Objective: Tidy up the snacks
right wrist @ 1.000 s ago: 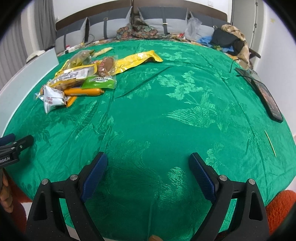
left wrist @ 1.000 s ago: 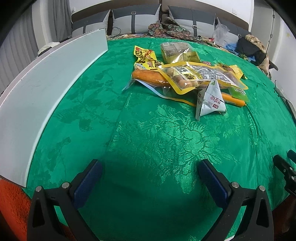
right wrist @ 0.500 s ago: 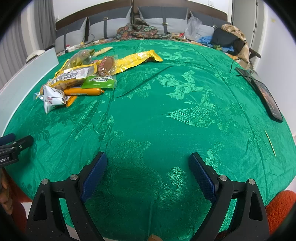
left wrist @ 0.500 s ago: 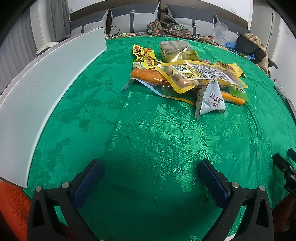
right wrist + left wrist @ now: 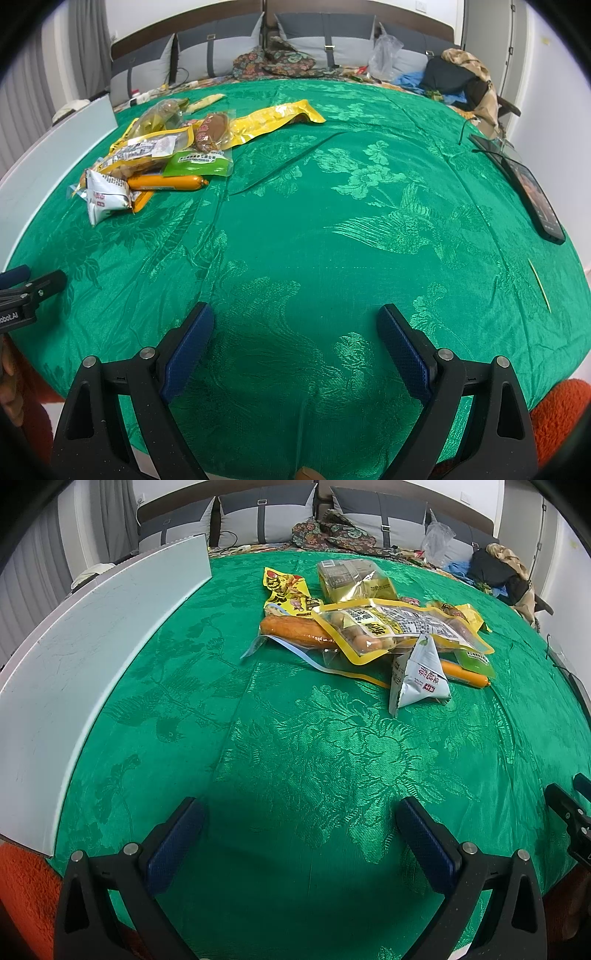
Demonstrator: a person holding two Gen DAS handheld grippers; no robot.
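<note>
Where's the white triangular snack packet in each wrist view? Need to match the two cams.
Left wrist: white triangular packet sits right of centre in the upper half, at the near edge of the snack pile.
Right wrist: same packet lies far left at mid-height, nearest item of the pile.
Shared landmark: the thin orange sausage stick lies right beside it in both.

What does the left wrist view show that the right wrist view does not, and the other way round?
Only the left wrist view shows the red-and-yellow cartoon packet at the far side of the pile. Only the right wrist view shows the dark phone and a thin yellow stick on the cloth. Both show the green cloth, the white triangular packet and the orange sausage.
</note>
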